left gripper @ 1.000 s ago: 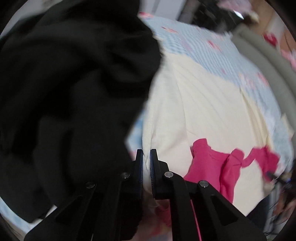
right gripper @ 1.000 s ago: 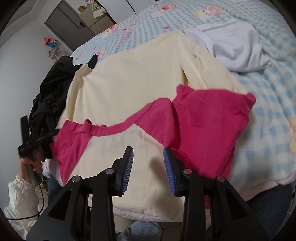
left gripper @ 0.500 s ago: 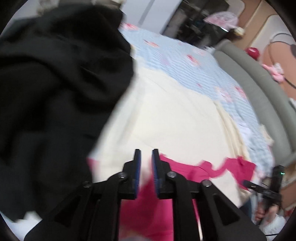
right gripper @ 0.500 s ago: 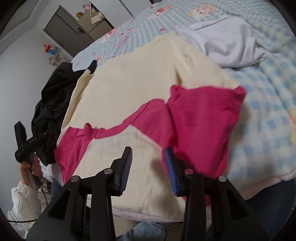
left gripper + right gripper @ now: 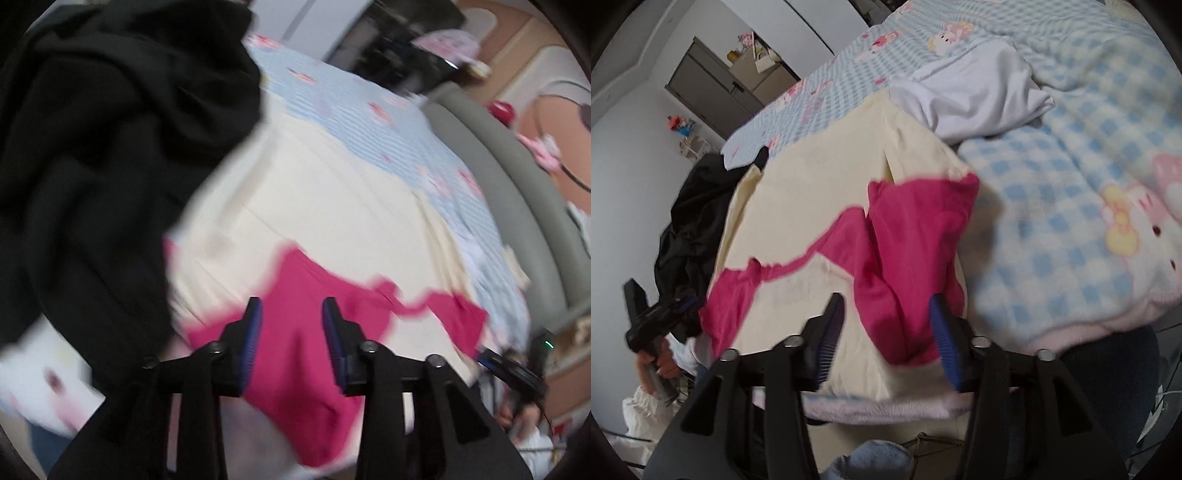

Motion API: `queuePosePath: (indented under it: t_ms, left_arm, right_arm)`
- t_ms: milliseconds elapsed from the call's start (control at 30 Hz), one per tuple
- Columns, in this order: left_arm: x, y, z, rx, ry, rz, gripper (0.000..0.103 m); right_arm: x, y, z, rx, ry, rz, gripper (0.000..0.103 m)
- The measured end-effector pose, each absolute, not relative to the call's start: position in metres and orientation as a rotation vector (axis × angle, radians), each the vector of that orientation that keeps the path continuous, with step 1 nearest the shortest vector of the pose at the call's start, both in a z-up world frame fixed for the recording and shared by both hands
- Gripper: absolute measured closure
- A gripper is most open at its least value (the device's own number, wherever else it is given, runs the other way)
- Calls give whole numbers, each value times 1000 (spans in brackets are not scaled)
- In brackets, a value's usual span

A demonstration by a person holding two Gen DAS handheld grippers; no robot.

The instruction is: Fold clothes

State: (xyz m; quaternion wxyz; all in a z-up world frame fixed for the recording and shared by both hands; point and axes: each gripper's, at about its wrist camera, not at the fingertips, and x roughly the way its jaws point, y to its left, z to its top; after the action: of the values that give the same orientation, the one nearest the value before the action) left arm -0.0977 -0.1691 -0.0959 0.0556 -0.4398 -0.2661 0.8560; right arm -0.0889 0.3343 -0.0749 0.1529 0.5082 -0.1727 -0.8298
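Observation:
A cream and pink garment [image 5: 317,206] [image 5: 820,192] lies spread on the bed, its pink sleeves and collar toward the near edge. My left gripper [image 5: 291,321] is open, its jaws on either side of a pink sleeve [image 5: 295,354] near the bed's edge. Over the other pink sleeve [image 5: 916,254] my right gripper [image 5: 888,325] stands open too, with pink cloth lying between its jaws. The right gripper [image 5: 517,369] also shows at the right of the left wrist view, and the left gripper [image 5: 657,321] at the left of the right wrist view. The left wrist view is blurred.
A black garment [image 5: 99,147] [image 5: 694,225] is piled at one end of the bed. A white garment [image 5: 979,92] lies beyond the cream one. The blue checked blanket [image 5: 1071,206] covers the bed. A grey headboard [image 5: 517,192] curves along the far side.
My left gripper went from shut to open and moved from the black pile over to the pink sleeve. My right gripper opened wider and moved in over the other pink sleeve.

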Motion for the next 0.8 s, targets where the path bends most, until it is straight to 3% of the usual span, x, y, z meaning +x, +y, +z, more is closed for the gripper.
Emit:
queuePosePath:
  t_ms: [267, 400, 600, 700, 800]
  left_arm:
    - [-52, -140, -111, -1369, -860, 2474, 62]
    - [-29, -125, -118, -1384, -884, 2412, 63]
    - [-30, -91, -126, -1420, -746, 2416, 62]
    - [-35, -94, -141, -1583, -699, 2443, 69]
    - [-26, -105, -137, -1570, -760, 2470, 69]
  right_arm:
    - [-80, 332, -96, 1556, -435, -2418, 50]
    - [-74, 338, -96, 1564, -458, -2423, 44]
    - [-69, 325, -95, 1516, -443, -2399, 41]
    - [-69, 324, -99, 1542, -433, -2414, 43]
    - [-68, 335, -102, 1572, -449, -2438, 43]
